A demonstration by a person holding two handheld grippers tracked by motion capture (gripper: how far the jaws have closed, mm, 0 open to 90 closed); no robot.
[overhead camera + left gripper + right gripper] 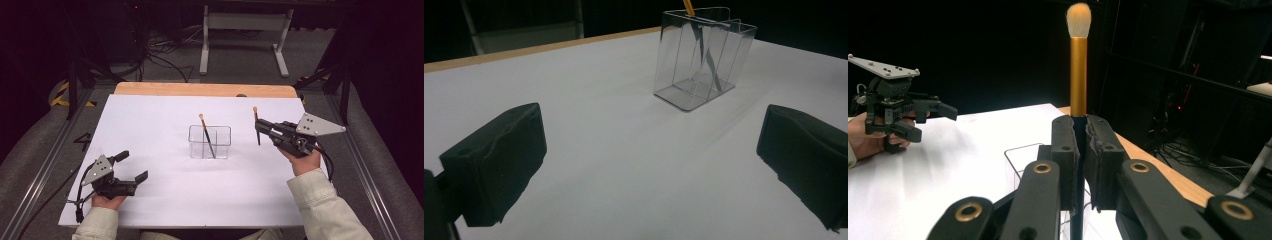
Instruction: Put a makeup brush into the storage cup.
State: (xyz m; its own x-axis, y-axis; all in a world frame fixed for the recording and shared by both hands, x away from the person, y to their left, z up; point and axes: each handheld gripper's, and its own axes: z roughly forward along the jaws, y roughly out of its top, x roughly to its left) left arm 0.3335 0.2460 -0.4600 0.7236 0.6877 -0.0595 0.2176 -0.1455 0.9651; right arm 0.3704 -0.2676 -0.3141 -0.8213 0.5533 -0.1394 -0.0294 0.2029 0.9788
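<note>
step: brushes into box | done: one brush (pixel 207 136) leaning in clear box (pixel 209 142) at centre | right gripper (pixel 257 131) pinching second brush (pixel 1078 65) upright, right of box (not yet in) | left gripper (pixel 133 167) spread, idle, near left

White table sheet (pixel 165 200) — wooden edge (pixel 200 89).

A table (pixel 150 125) covered by a white sheet, its wooden edge showing along the far side. A clear divided holder (pixel 210 142) stands on it near the middle, with a brush (pixel 206 135) leaning inside.
</note>
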